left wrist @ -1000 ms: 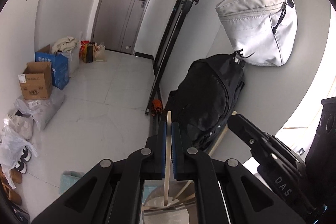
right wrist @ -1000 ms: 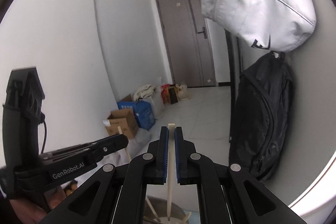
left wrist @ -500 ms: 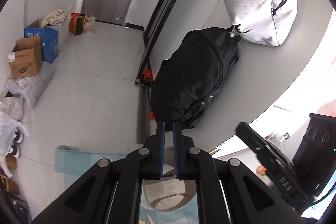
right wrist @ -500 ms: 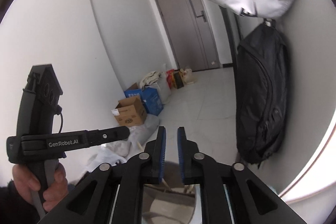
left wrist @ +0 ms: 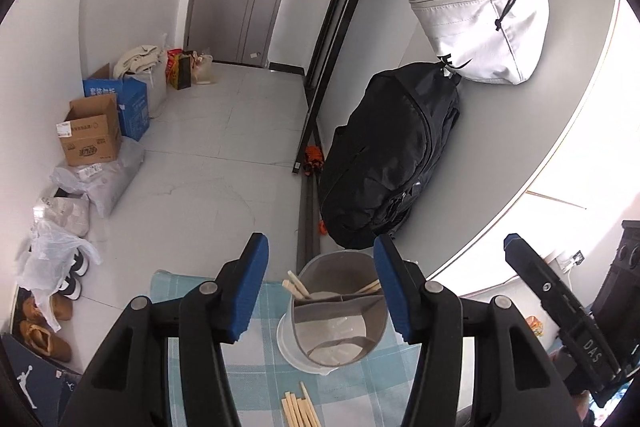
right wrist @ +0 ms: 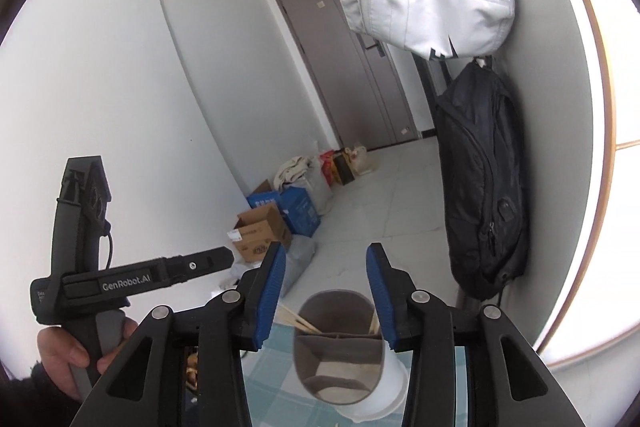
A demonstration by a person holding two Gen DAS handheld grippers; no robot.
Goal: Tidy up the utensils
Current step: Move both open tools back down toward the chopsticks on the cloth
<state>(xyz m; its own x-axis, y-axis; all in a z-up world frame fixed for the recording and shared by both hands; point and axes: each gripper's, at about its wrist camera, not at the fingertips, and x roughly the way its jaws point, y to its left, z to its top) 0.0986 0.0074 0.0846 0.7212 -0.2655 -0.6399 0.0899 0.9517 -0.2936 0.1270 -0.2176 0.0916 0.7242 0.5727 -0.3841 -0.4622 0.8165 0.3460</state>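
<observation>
Nearest the left camera, a loose bundle of pale wooden chopsticks [left wrist: 299, 409] is lying flat on the blue-and-white checked cloth over the surface [left wrist: 272, 379], just in front of the holder. The left claw [left wrist: 320, 289] is hovering above them with its blue-padded fingers [left wrist: 250, 287] spread wide and holding nothing. The right claw [right wrist: 326, 295] is likewise gaping and empty, looking down over the same holder.

Just beyond the bundle, the grey cylindrical utensil holder with inner dividers [left wrist: 340, 311] is standing upright on a white round base [left wrist: 294, 353]. A few chopsticks [left wrist: 297, 287] are already leaning in its far compartments, some to the left and some to the right; the near compartment is looking empty.

The step in hand is probably fetching more sticks from the cloth. To do it well, each claw should be coming down over one stick only, across its length and near the middle, so it is not pivoting once lifted. The sticks are lying close together, so a neighbour could easily be dragged along. Tipping the stick upright before lowering it into a compartment should be keeping the light holder from toppling.

Farther off, a black backpack [left wrist: 390, 155] is leaning against the wall.
</observation>
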